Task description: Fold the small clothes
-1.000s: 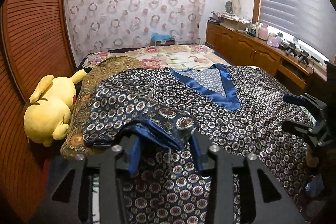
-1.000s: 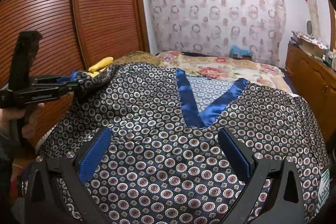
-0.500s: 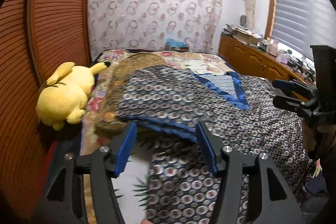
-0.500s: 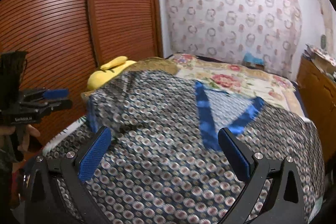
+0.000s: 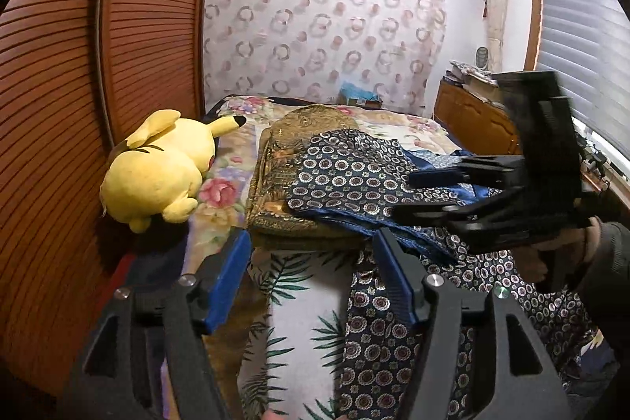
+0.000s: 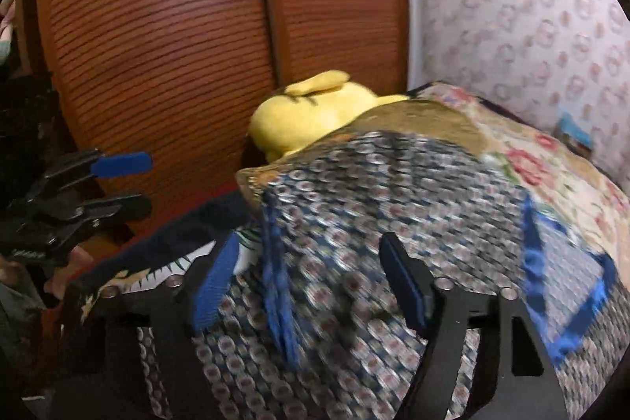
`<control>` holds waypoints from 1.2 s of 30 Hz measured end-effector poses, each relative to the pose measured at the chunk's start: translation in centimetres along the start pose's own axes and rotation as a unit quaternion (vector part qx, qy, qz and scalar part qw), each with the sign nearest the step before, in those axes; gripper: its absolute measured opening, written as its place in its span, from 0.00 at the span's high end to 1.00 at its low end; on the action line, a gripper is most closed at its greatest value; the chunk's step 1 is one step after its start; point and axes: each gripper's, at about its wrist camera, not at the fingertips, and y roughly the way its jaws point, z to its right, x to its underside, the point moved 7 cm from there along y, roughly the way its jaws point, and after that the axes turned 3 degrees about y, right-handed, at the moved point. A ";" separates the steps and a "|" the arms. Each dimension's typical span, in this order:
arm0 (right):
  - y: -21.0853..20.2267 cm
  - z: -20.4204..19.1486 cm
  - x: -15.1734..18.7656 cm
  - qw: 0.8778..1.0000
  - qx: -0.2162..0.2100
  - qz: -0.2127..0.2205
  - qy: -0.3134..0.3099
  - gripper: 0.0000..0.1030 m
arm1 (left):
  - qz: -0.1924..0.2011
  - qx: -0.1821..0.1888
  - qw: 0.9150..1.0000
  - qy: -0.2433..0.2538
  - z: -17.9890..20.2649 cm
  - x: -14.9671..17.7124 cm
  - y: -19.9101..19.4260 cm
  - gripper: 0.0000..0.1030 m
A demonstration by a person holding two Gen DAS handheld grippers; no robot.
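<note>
Folding stage: both grippers empty, jaws wide apart. Left gripper (image 5: 311,278) hovers over the bed's near edge; right gripper (image 6: 307,286) hangs above the patterned garment (image 5: 354,176), which lies across the bed (image 5: 287,282), one side lapped inward over a gold cloth (image 5: 275,191). Judgement: next pinch should take the doubled blue-trimmed edge squarely and carry it low, since the satin looks slippery. Left view shows the bare sheet strip and plush toy (image 5: 157,164) sharply; right view, blurred, shows the blue V-neck (image 6: 559,294).
</note>
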 end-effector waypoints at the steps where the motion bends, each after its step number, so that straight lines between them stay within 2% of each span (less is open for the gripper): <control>1: 0.5 -0.1 0.0 1.000 -0.003 -0.006 -0.002 0.36 | 0.000 0.000 1.000 0.000 -0.1 0.1 0.0 0.37; 6: 3.8 -0.9 0.1 0.998 -0.010 -0.050 -0.026 0.45 | -0.003 0.001 1.000 -0.002 -0.4 0.3 0.2 0.37; 7: 4.4 -0.9 0.2 0.998 -0.007 -0.058 -0.031 0.50 | -0.004 0.002 1.000 -0.002 -0.4 0.3 0.1 0.37; 8: 4.8 -0.9 0.3 0.997 -0.002 -0.068 -0.038 0.56 | -0.004 0.005 1.000 -0.002 -0.3 0.4 0.1 0.37; 10: 5.6 -0.8 0.6 0.995 0.008 -0.084 -0.053 0.80 | -0.005 0.006 1.000 0.000 -0.2 0.4 0.1 0.37; 13: 5.4 -0.4 0.2 0.996 -0.002 -0.075 -0.052 0.94 | -0.006 0.005 1.000 0.001 -0.3 0.5 0.3 0.37; 16: 4.2 0.2 -0.6 0.998 -0.004 -0.049 -0.035 0.96 | -0.008 0.006 1.000 0.001 -0.2 0.6 0.6 0.37; 25: -0.7 6.2 -2.7 0.997 0.049 0.028 0.043 0.98 | -0.015 0.014 1.000 0.008 1.0 0.5 1.7 0.37; 30: -2.8 11.0 -2.2 0.992 0.092 0.034 0.085 0.97 | -0.020 0.019 1.000 0.012 2.1 0.3 2.6 0.37; 32: -3.5 12.3 -1.6 0.989 0.114 0.028 0.094 0.86 | -0.021 0.022 0.999 0.014 2.6 0.2 2.8 0.37; 33: -3.8 12.8 -1.3 0.987 0.124 0.027 0.095 0.73 | -0.022 0.024 0.999 0.016 2.9 0.2 3.0 0.37; 34: -4.0 13.1 -1.2 0.987 0.127 0.027 0.095 0.67 | -0.023 0.026 0.999 0.018 3.2 0.1 3.1 0.37; 36: -4.8 13.5 -0.5 0.987 0.129 0.028 0.095 0.66 | -0.024 0.029 0.999 0.022 3.8 0.1 3.3 0.37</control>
